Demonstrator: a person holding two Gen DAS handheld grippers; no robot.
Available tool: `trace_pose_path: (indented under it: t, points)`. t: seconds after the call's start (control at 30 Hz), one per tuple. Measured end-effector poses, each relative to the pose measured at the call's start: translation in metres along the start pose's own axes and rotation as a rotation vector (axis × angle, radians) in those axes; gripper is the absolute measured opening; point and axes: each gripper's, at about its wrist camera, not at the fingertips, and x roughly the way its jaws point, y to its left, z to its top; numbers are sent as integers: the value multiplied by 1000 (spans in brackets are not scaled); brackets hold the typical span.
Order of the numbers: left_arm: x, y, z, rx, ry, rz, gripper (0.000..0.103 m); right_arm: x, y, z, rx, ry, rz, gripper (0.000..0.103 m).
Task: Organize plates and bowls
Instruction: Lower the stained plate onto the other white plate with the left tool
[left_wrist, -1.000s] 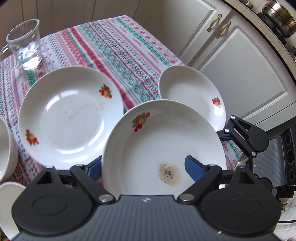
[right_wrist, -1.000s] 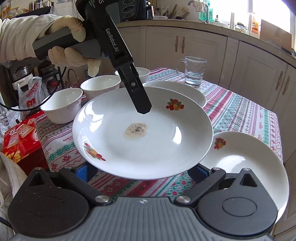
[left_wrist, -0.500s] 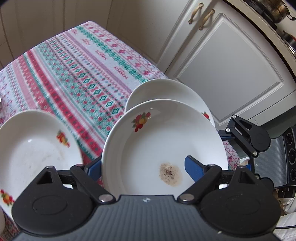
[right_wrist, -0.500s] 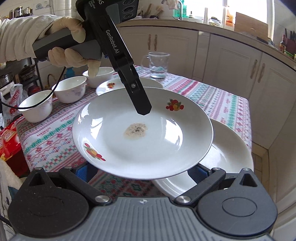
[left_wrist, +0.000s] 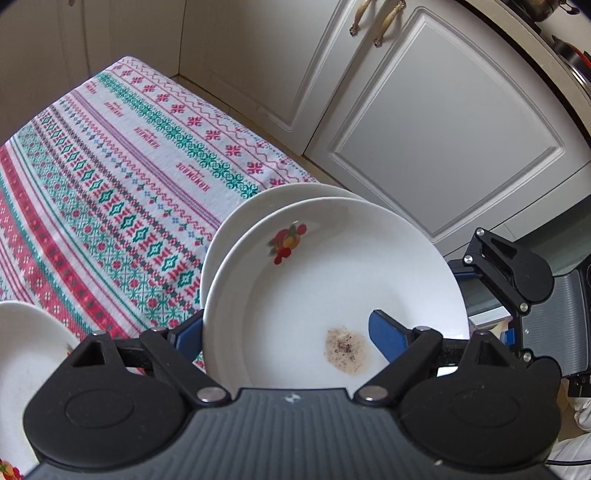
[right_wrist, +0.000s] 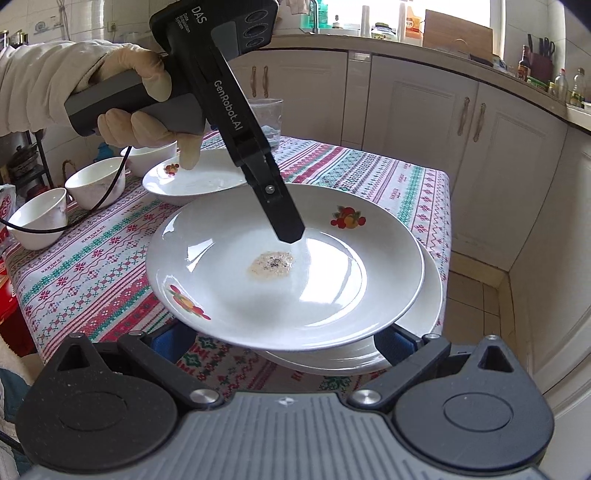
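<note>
Now the left gripper (left_wrist: 288, 334) clamps the rim of the stained plate (right_wrist: 284, 266), one finger (right_wrist: 282, 214) on top, holding it just above a second plate (right_wrist: 430, 295) at the table (left_wrist: 110, 184) corner. Seemingly the right gripper (right_wrist: 284, 341) also nips its near rim, though contact is hidden.

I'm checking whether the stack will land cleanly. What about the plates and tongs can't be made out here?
- Lower plate: mostly covered by the stained plate in both views; any gap between them cannot be told.
- Right tongs: the stained plate hides its fingertips in the right wrist view.
- Left tongs: its left finger sits behind the plate rim in the left wrist view.
- Third plate: cut off by the left wrist view's edge.
</note>
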Motion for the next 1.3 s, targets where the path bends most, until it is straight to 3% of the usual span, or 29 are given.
trace_pose_path:
  t: [0.73,1.3]
  points:
    - [30,-5,11,62,32,27,90,-4,-8,-5,28,14,-48,103]
    - [30,1,21,-26,53,-6,93,-8,-12,-12,92,11,-50,103]
